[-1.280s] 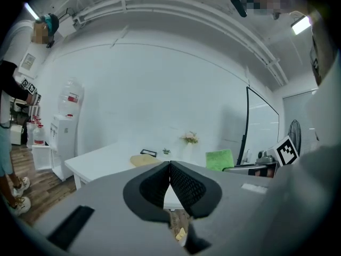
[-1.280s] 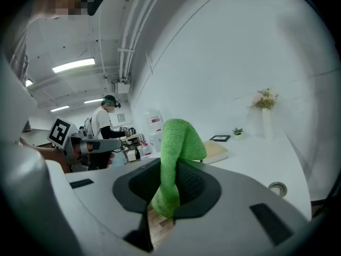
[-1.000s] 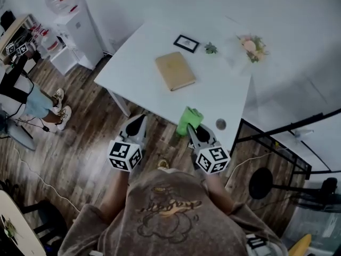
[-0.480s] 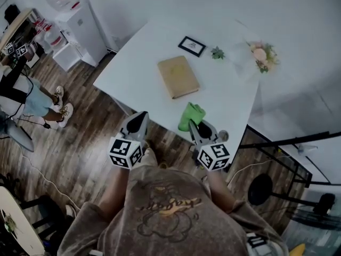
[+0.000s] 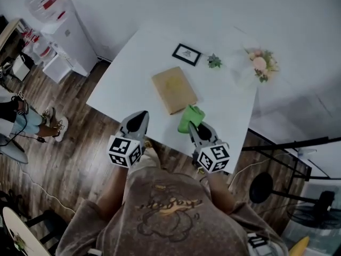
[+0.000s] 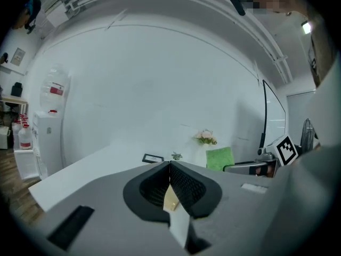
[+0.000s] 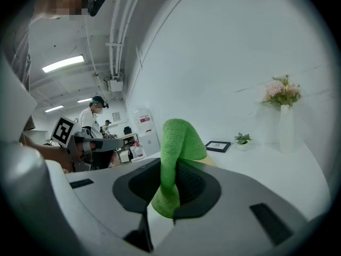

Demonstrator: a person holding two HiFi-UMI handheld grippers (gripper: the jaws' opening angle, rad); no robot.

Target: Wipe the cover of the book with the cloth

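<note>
A tan book lies flat near the middle of the white table. My right gripper is shut on a folded green cloth, held over the table's near edge just right of the book. The cloth also shows at the right of the left gripper view. My left gripper is shut with nothing in it, at the near edge left of the book. A sliver of the book shows past its closed jaws.
A small framed picture, a tiny potted plant and a vase of flowers stand along the table's far side. A water dispenser is at the left wall. A person stands at far left on the wooden floor.
Both grippers and the cloth have come closer to the table's near edge and the book. The person at the left has slid toward the frame's edge.
</note>
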